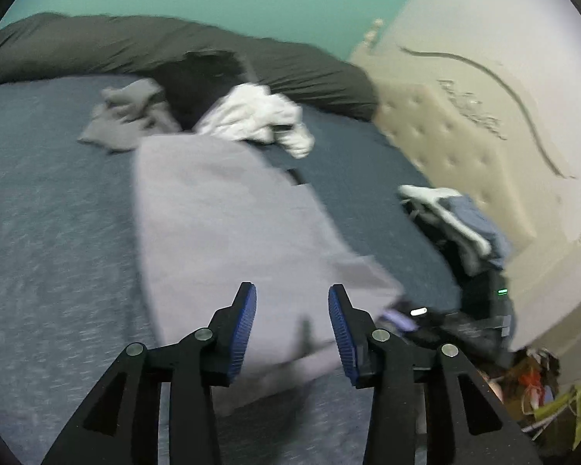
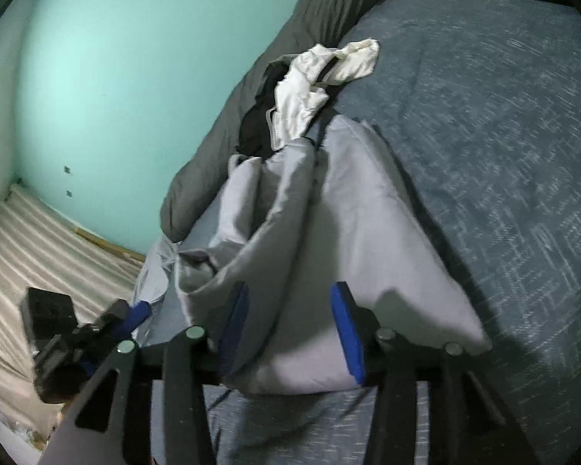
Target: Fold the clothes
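Observation:
A light grey garment (image 1: 220, 213) lies folded lengthwise on the blue bedspread (image 1: 38, 201). My left gripper (image 1: 291, 290) hovers open over its near edge, and nothing sits between the blue pads. In the right wrist view the same garment (image 2: 348, 213) is bunched in loose folds. My right gripper (image 2: 290, 286) stands open at its near end; a fold of cloth lies between the fingers, but the pads do not press on it. The left gripper (image 2: 97, 329) shows at the lower left of that view, beside the bed's edge.
Unfolded clothes lie beyond the garment: a white piece (image 1: 255, 116), a grey one (image 1: 128, 116) and a black one (image 1: 201, 81). A dark grey comforter (image 1: 97, 46) runs along the teal wall. A folded stack (image 1: 457, 221) sits by the tufted headboard (image 1: 457, 147). Clutter (image 1: 542, 387) lies off the bed.

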